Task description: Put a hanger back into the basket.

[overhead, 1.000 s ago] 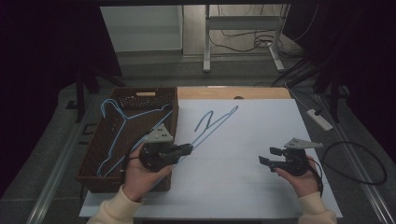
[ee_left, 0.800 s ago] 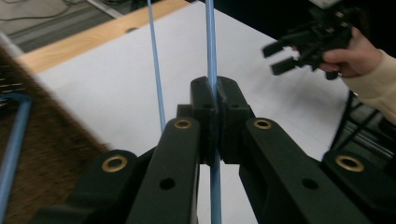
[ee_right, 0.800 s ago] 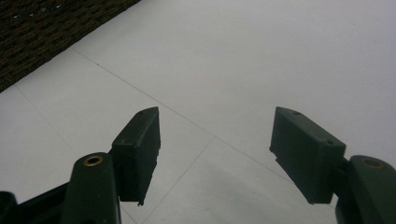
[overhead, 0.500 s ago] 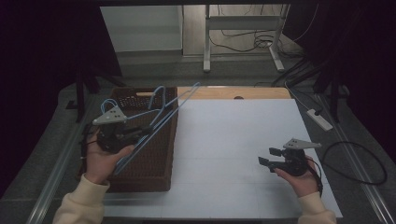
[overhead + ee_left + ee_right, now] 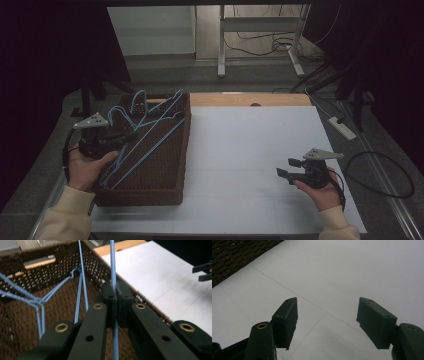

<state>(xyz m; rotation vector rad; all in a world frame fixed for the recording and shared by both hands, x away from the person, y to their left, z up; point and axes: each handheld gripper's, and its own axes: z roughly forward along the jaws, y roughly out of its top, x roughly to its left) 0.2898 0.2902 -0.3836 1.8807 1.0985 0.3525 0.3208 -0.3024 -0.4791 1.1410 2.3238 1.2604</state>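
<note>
While the brown woven basket [image 5: 165, 165] at 9 o'clock holds blue wire hangers [image 5: 145, 135] | left gripper [image 5: 115, 298] pinches one hanger's wire | right gripper [image 5: 327, 317] spread wide, empty, over the white table [image 5: 250, 150] at 4 o'clock.

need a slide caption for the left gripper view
Left tool shut on a blue wire hanger over the brown woven basket, other hangers inside.
</note>
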